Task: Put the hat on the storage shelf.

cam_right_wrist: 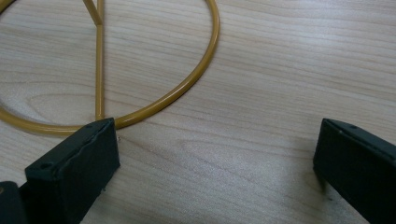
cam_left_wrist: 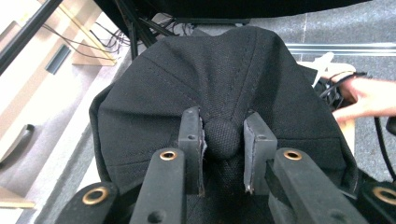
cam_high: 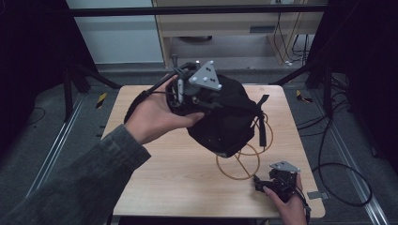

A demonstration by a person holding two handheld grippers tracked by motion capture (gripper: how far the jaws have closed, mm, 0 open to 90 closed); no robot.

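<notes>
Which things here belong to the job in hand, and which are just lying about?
In the job:
- black cap, pinched at its top button by the left hand-held gripper
- yellow wire stand
- right hand-held gripper, open beside the stand

Lying about:
- wooden table
- floor cables

A small light-wood table [cam_high: 155, 183] carries everything here, square-topped, with grey floor [cam_high: 61, 136] all around it. Lying right on the board is a yellow wire stand [cam_high: 237, 164], its round ring flat on the wood just right of the table's middle. The right gripper [cam_high: 274, 183] sits low at the near right corner, just beside that ring.
</notes>
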